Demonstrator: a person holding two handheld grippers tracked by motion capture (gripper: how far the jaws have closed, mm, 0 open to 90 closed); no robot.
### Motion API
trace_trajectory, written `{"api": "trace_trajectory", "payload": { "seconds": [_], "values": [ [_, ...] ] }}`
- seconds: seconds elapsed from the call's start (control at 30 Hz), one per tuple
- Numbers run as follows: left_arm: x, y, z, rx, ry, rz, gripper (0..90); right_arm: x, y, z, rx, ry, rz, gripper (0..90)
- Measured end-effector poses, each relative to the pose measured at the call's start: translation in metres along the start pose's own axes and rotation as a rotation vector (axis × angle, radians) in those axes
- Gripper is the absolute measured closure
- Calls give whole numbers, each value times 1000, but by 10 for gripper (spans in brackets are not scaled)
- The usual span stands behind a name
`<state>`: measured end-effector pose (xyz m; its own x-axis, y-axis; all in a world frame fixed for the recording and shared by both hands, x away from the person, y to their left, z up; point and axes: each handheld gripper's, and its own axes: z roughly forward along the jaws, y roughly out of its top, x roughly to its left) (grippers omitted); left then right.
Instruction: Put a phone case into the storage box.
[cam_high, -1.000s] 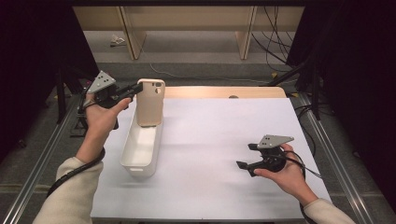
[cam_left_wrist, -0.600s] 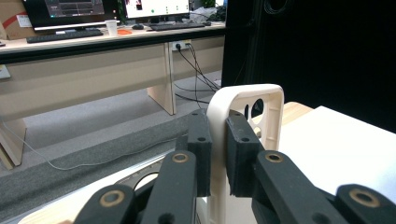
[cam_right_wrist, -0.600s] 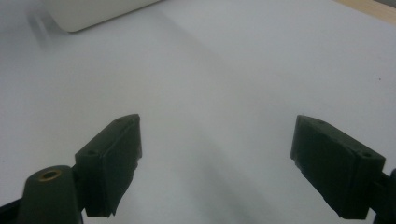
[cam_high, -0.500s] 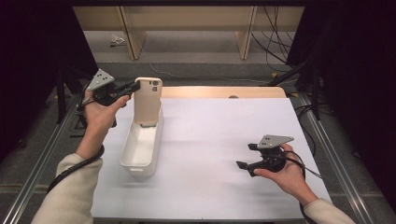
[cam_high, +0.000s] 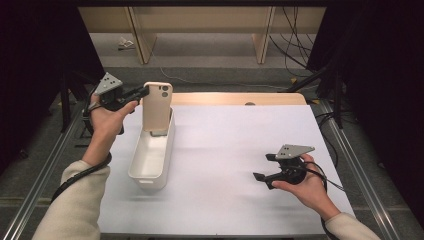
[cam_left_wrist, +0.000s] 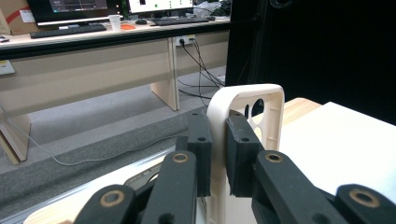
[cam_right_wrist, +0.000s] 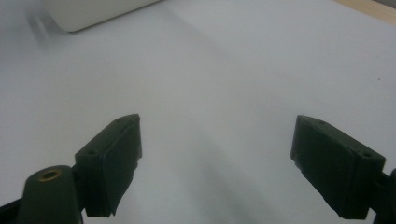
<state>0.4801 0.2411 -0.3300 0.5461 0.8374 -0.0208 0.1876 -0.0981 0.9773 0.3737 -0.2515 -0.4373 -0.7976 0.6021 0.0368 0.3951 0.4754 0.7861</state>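
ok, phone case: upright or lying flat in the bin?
Upright. The phone case stands on end, its lower edge down in the white bin's far end, camera cutout at top, with the left gripper shut on its edge.

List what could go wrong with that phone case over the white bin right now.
1. The left gripper pinches only one thin side edge of the phone case, so the case could twist or slip.
2. The case stands upright at the far end of the white bin; lowering it could catch the rim and shift the bin.

A white sheet (cam_high: 225, 165) covers the worktop (cam_high: 235, 98), whose bare wooden edge shows at the far side. Beyond it, black cables (cam_high: 295, 45) trail across the grey floor (cam_high: 200, 55) at far right, between wooden desk legs (cam_high: 263, 35).
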Motion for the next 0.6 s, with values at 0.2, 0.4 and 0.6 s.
{"api": "trace_trajectory", "payload": {
  "seconds": [0.2, 0.4, 0.6],
  "values": [
    [3, 0, 2, 5, 6, 12, 814, 0, 0, 0, 0, 0, -1, 173],
    [8, -2, 5, 4, 16, -3, 814, 0, 0, 0, 1, 1, -1, 173],
    [9, -5, 9, 6, 18, -2, 814, 0, 0, 0, 1, 1, -2, 174]
  ]
}}
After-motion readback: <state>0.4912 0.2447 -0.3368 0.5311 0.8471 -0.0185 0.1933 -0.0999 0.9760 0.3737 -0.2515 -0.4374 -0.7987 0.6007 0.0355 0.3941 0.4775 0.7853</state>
